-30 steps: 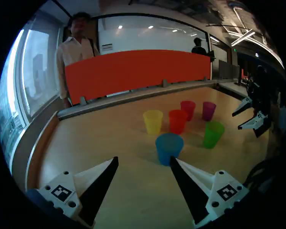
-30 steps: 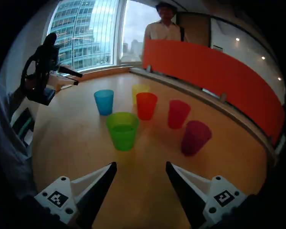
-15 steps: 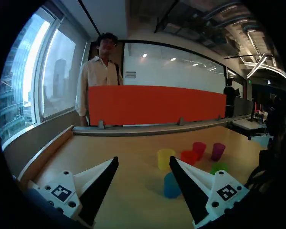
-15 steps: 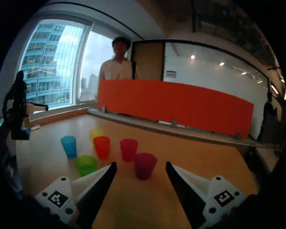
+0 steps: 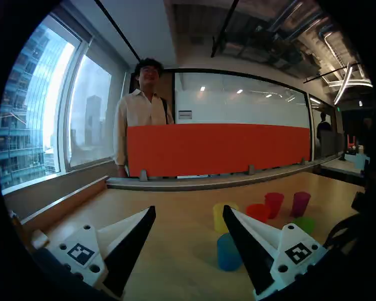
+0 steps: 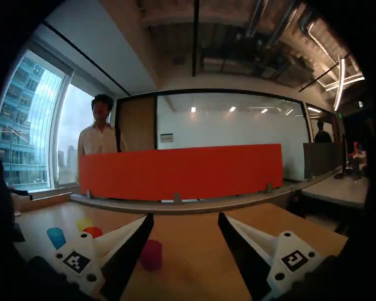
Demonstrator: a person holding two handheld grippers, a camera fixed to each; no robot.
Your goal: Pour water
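- Left gripper [image 5: 188, 208]: released, empty; blue cup [image 5: 228, 252] stands near on the table [image 5: 183, 236].
- Right gripper [image 6: 184, 216]: released, empty; magenta cup [image 6: 151, 255] near, to its left.

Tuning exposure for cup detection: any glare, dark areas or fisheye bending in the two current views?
Left gripper view: window blown out at left, its frame curved by the fisheye; blue cup evenly lit, with a soft shadow. Right gripper view: window bright at left, ceiling strip light glares at upper right, magenta cup small and dim, low in frame.
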